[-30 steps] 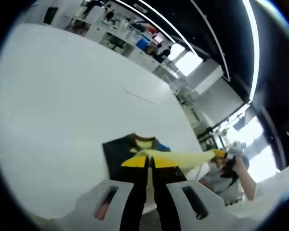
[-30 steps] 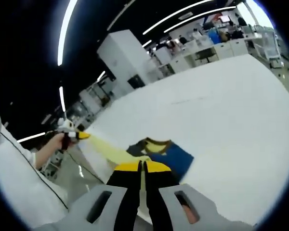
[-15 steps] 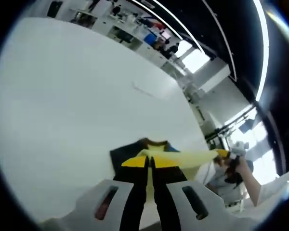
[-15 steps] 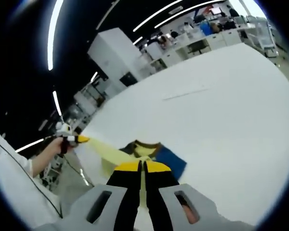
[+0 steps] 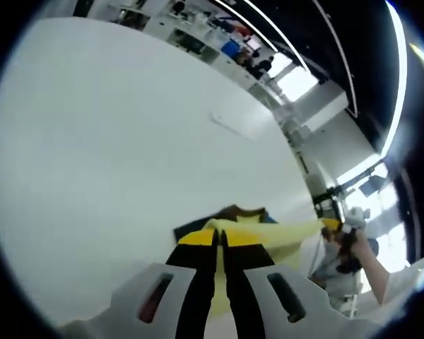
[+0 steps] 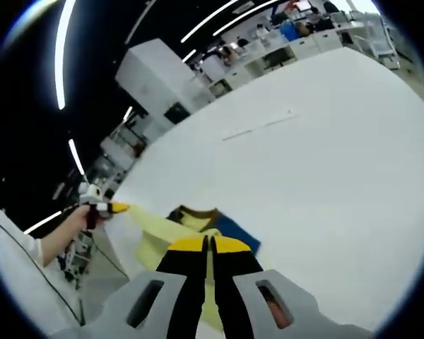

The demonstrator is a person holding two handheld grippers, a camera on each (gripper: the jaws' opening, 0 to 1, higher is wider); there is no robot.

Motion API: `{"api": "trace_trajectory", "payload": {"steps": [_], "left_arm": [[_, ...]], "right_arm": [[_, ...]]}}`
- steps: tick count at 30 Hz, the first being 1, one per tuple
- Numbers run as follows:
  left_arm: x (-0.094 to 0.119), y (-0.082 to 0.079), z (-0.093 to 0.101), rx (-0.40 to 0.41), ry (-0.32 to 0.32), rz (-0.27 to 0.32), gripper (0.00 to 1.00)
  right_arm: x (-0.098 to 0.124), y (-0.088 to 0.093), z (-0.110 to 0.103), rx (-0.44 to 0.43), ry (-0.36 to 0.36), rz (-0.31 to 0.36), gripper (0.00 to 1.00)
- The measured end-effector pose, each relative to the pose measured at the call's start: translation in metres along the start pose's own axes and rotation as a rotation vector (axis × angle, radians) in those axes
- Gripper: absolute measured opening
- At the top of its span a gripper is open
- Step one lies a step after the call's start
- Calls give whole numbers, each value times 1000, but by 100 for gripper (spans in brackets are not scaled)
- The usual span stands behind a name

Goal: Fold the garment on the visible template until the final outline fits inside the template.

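Garment (image 5: 265, 236), a shirt of pale yellow with dark and blue panels, is lifted off the white tabletop (image 5: 113, 155) and stretched between the two grippers. In the left gripper view the left gripper (image 5: 220, 240) has its yellow-tipped black fingers (image 5: 198, 238) drawn together, with only a thin slit between them, clamped on the yellow cloth at the near edge. From there a yellow band of the garment runs to the right, taut, up to the right gripper (image 5: 332, 225), held in the person's hand (image 5: 355, 244) off the edge of the tabletop. A dark part and a bit of blue of the garment hang just behind the fingertips, over the tabletop.

In the right gripper view the right gripper (image 6: 209, 244) likewise has its fingers (image 6: 230, 244) pressed together on the yellow cloth. The garment (image 6: 177, 226) stretches leftward to the left gripper (image 6: 112, 207), held by the person's other hand (image 6: 85, 215), with a white sleeve (image 6: 14, 254) below. The blue panel and dark collar sit just beyond the fingertips, above the tabletop (image 6: 325, 169). A faint straight line (image 6: 258, 126) is marked farther along the tabletop; whether it belongs to the template I cannot tell.
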State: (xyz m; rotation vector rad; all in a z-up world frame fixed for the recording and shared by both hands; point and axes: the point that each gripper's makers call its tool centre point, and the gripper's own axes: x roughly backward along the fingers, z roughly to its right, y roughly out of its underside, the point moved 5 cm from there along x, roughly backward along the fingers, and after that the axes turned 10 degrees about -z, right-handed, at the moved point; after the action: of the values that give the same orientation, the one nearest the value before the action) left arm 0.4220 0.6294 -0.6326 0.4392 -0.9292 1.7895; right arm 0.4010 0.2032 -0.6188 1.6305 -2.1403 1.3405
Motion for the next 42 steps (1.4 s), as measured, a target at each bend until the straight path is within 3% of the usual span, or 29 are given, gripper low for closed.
{"api": "trace_trajectory", "payload": {"steps": [42], "left_arm": [[-54,-5,-36,42,-62,-81,0]], "right_arm": [[-52,2,50,-75,33,-60,3]]}}
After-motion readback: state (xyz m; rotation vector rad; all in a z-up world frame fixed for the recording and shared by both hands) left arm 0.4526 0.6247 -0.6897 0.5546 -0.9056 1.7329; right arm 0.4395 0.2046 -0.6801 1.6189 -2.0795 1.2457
